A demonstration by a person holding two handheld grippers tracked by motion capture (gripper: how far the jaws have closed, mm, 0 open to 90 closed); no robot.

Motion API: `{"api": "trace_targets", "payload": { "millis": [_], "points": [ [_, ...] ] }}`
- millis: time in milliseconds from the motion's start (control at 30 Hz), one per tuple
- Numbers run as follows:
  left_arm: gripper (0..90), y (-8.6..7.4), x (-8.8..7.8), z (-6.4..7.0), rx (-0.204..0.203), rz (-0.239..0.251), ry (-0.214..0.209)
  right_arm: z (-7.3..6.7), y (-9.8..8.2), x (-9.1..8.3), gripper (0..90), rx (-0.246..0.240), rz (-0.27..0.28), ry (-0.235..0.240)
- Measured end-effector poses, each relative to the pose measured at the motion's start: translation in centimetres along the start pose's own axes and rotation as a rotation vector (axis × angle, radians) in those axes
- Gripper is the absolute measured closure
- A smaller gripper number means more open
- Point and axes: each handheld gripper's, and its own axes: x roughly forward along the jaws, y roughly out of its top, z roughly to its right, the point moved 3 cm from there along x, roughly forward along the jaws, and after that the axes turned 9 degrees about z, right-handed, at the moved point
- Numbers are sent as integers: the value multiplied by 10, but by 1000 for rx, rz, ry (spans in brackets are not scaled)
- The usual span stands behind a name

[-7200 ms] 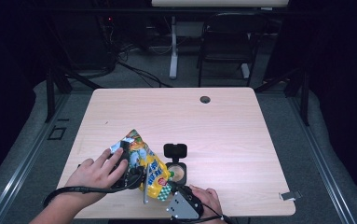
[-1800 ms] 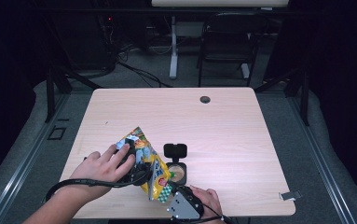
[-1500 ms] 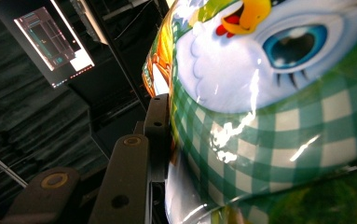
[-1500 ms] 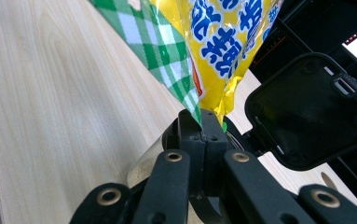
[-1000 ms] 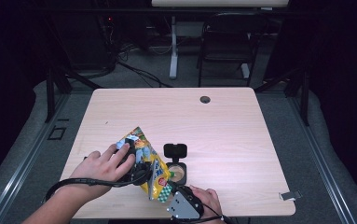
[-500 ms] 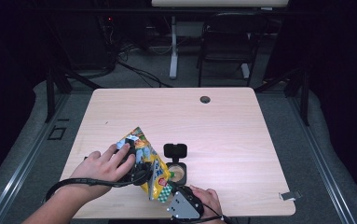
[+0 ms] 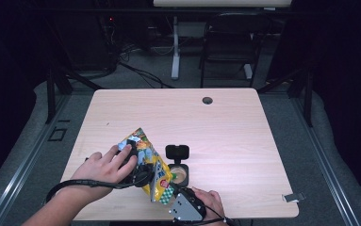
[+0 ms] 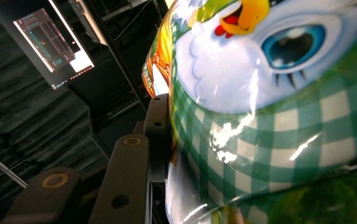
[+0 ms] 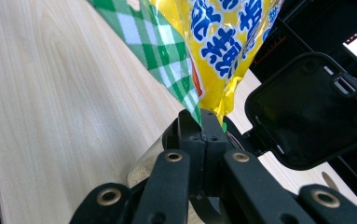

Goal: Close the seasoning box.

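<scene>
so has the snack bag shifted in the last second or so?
No. The snack bag sits the same way beside the open container, against the table edge, pinched by both grippers.

snack bag (image 8: 269, 116) cut off by frame, jar (image 7: 179, 175) contents perhaps powder, partly hidden

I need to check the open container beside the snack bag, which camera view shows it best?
The high view: the container shows whole, lid up. The right gripper view catches its black lid and clear rim close up.
</scene>
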Motion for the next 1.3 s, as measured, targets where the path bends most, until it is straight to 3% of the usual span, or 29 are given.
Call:
{"api": "trace_targets", "payload": {
  "millis": [1300],
  "points": [
    [705,1,-2,-6,12,2,1,2,2,-2,900,14,12,-5]
  ]
}}
